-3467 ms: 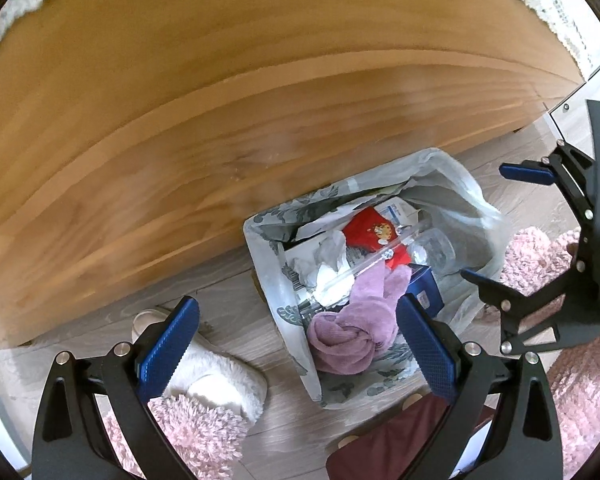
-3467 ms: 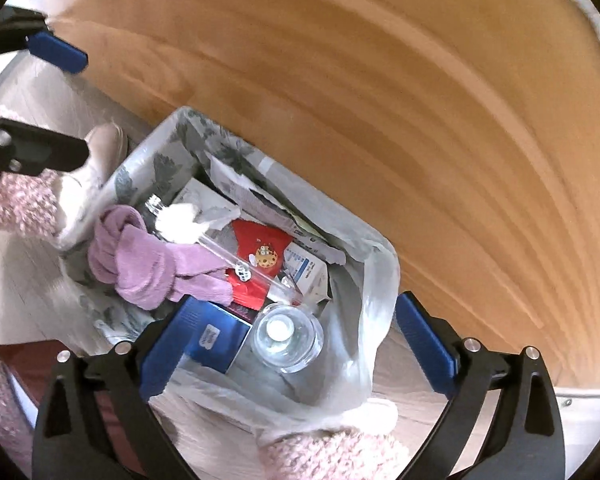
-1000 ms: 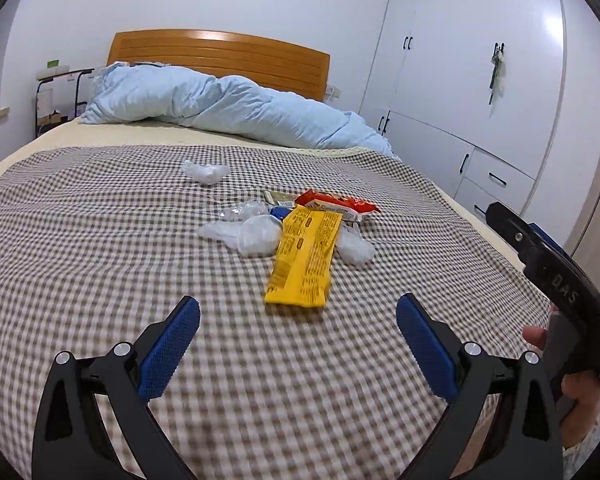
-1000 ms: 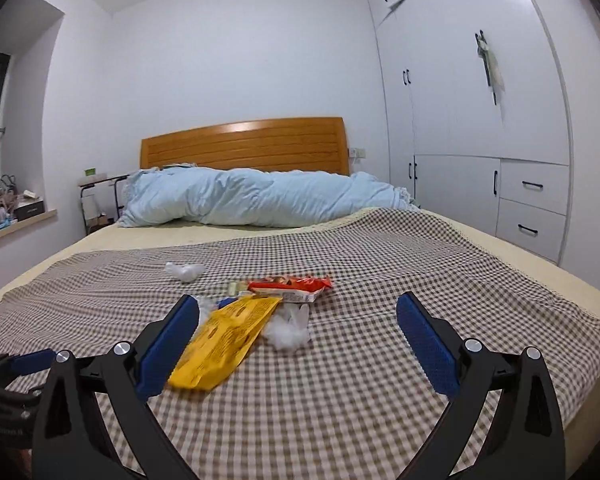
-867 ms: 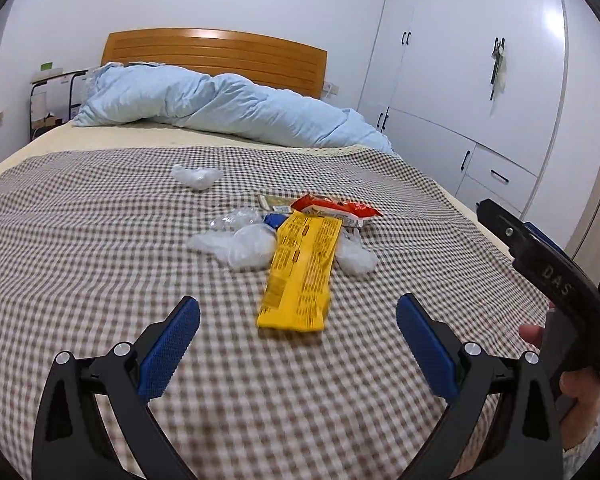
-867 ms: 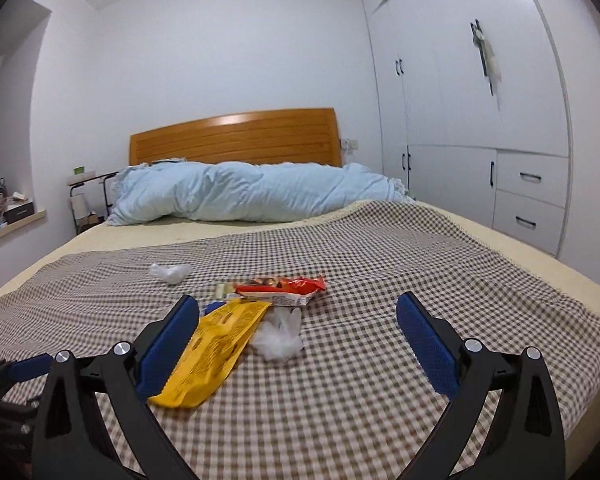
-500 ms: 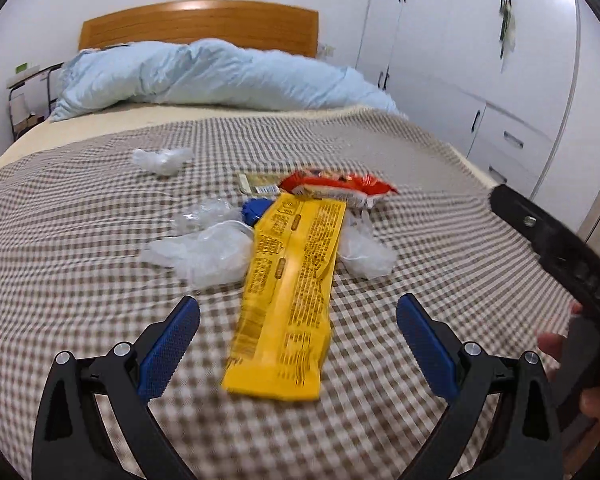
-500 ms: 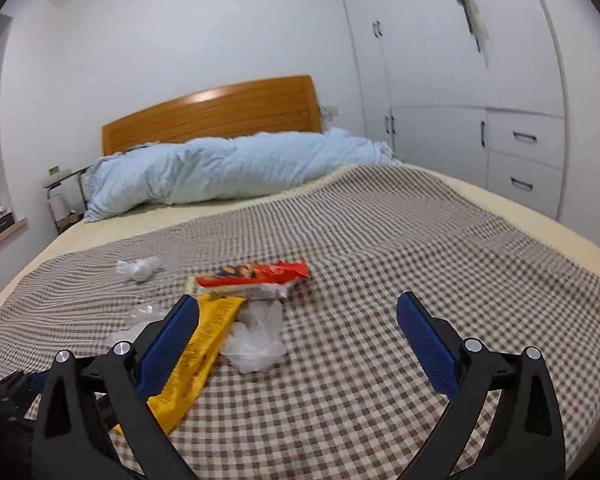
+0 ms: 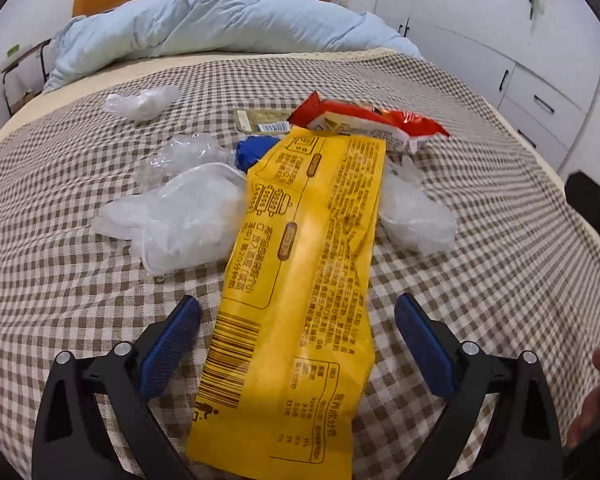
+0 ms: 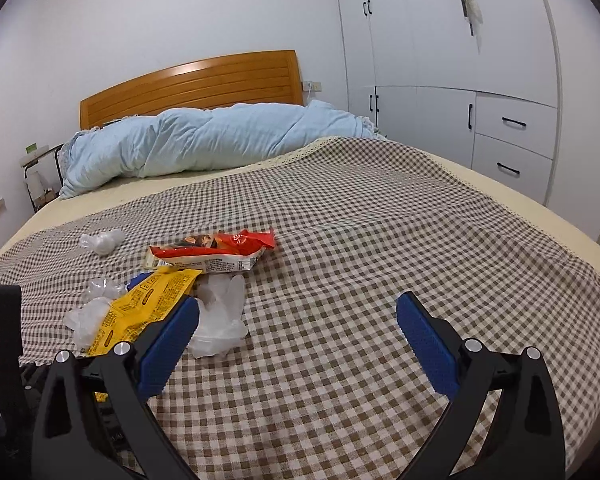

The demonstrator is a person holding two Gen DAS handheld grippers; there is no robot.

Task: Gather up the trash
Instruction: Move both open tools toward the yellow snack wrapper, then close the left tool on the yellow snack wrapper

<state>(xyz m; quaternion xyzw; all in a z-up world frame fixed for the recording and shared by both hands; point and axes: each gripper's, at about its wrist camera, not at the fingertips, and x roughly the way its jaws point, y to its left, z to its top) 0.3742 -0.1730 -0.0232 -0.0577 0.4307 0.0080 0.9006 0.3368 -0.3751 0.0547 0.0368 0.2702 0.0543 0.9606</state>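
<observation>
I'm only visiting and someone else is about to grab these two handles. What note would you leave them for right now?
Left gripper: open, its fingers have just been closing a little, astride the near end of the yellow wrapper without pinching it.
Right gripper: open, empty, above the checked blanket.
On the bed: red wrapper, clear plastic gloves, a blue scrap, a crumpled plastic ball.
Done: nothing here picked up yet.
Left: take the yellow wrapper, then the rest.

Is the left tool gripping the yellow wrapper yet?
Apart. In the left wrist view the left tool straddles the yellow wrapper, with checked cloth visible between each blue pad and the wrapper's edges; its jaws have just been closing.
</observation>
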